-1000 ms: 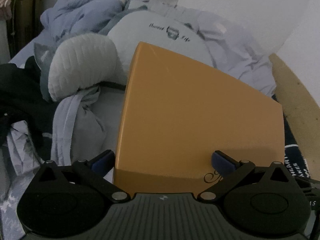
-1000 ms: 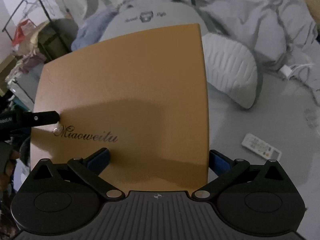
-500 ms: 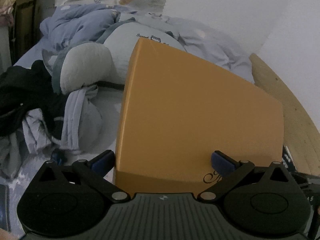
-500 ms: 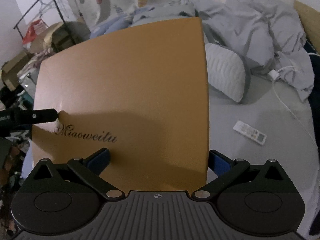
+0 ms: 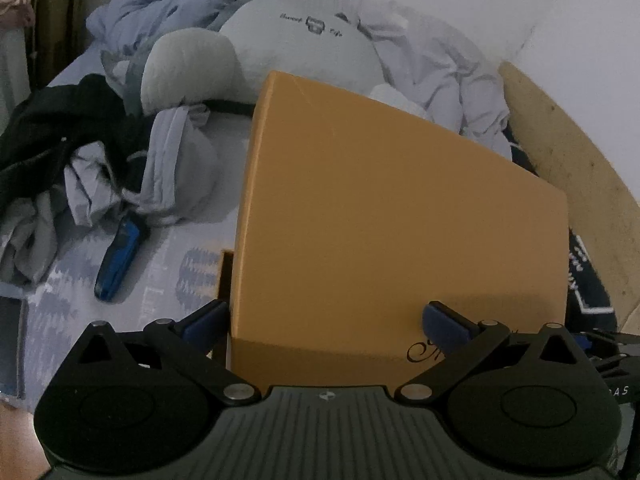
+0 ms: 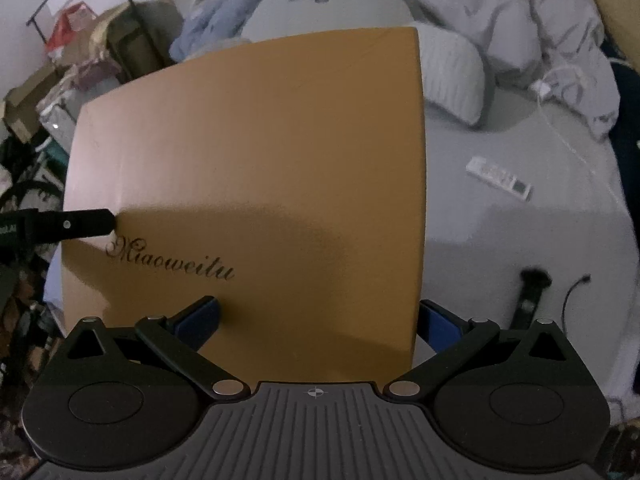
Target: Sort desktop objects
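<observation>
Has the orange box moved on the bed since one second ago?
Yes. In the right wrist view the orange box sat right beside the grey ribbed pillow earlier; now it covers less of it and bare sheet appears beyond, so it has come away from the pillow, toward the person.

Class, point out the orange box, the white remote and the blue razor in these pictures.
orange box (image 6: 260, 152): right wrist view, middle of its lid.
white remote (image 6: 500, 178): right wrist view, its middle.
blue razor (image 5: 118, 258): left wrist view, its body.

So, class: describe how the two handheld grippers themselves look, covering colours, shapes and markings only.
The left gripper and right gripper look alike: a dark grey ribbed body with a small crosshair mark, two round black discs, black linkage bars with silver rivets, and blue fingers. No sleeves show.
</observation>
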Motion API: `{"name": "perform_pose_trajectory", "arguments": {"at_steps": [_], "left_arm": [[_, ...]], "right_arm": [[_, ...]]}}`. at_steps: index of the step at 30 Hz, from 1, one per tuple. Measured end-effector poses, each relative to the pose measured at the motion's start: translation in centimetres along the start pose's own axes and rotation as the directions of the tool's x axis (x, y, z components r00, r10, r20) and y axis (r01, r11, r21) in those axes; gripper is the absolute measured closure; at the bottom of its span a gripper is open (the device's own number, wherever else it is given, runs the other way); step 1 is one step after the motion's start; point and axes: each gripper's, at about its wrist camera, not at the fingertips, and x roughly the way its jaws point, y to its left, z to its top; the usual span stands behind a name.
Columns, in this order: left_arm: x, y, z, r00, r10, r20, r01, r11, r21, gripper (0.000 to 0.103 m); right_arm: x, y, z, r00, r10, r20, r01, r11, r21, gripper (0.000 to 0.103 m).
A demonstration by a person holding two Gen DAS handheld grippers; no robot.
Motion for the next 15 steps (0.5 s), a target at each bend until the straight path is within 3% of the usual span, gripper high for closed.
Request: {"name": "perform_pose_trajectory", "arguments": {"at_steps": [5,15], "left_arm": [[0.6,0.9,-1.6,1.000,0.006,-0.030,-0.007,1.000,-0.007,0.000],[5.8,3.5,-3.8,0.992,0.014,-0.128,-0.023,0.998,-0.064,0.000]], "right_arm": [[1.3,0.7,-2.1,0.999,-0.001,-0.040,0.001,1.000,0.001,0.000],[6.0,0.8,-4.4,0.992,-0.022,-0.121,0.023,1.000,0.013,0.000]]}}
